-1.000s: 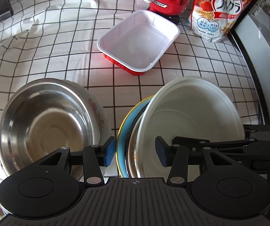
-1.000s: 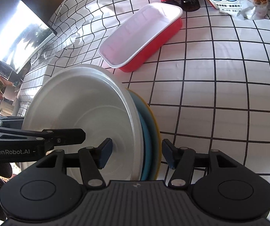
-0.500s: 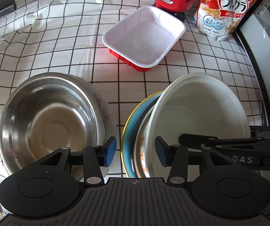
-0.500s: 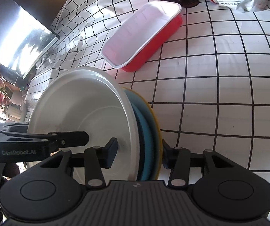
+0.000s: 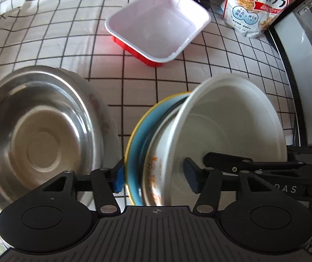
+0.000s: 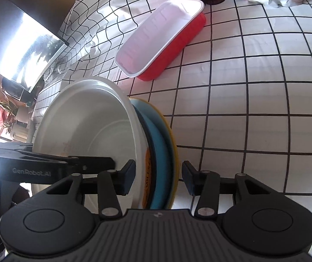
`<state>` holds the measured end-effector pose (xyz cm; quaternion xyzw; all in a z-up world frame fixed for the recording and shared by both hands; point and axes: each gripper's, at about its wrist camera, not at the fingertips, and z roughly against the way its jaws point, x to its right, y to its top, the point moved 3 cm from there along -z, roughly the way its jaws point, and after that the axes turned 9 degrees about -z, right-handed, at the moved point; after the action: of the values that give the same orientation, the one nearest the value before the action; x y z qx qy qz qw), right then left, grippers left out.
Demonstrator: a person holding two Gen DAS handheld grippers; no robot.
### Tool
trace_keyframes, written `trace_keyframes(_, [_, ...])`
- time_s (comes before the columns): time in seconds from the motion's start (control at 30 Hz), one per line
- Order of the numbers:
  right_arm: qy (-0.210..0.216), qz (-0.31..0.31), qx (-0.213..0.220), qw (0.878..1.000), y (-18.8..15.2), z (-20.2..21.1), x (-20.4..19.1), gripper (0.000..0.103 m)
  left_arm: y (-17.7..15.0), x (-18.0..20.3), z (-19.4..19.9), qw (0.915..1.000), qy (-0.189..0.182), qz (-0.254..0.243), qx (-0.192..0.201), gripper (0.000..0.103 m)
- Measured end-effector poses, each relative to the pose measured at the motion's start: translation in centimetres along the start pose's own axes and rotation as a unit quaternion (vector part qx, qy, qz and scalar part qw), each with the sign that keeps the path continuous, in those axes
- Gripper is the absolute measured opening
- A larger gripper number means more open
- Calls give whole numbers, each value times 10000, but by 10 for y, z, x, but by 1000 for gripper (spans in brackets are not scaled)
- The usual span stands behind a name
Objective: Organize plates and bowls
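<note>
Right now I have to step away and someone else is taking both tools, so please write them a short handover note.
Left tool: open, straddling the near edge of the tilted stack, not clamped.
Right tool: open, straddling the same stack from the other side.
Stack: white plate in front, a patterned dish behind it, blue plate at the back, all leaning on edge.
Steel bowl sits nested in another dish left of the stack. Red tray lies beyond, holding nothing.
Done: dishes gathered into two groups.
Left: close on the stack and set it down; where it goes is not shown.
</note>
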<state>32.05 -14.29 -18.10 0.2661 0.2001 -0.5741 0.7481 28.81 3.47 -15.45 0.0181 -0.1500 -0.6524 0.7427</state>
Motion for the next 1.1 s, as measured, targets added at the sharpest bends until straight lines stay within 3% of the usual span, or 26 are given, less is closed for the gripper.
trace_keyframes(0.33, [160, -250, 29, 9996, -1, 0, 7, 47, 2, 10, -1, 9997, 228, -101, -31, 65])
trace_keyframes(0.5, [393, -523, -101, 9978, 1, -7, 8, 46, 6, 10, 0, 9997, 213, -68, -117, 62])
trace_keyframes(0.6, [333, -526, -55, 9980, 1, -2, 10, 46, 5, 19, 1, 9992, 266, -251, -184, 62])
trace_keyframes(0.77, [147, -378, 52, 9992, -1, 10, 17, 46, 7, 30, -7, 9993, 33, -270, -266, 61])
trace_keyframes(1.1, [288, -596, 67, 9978, -5, 14, 26, 46, 14, 34, -12, 9991, 128, -329, -237, 61])
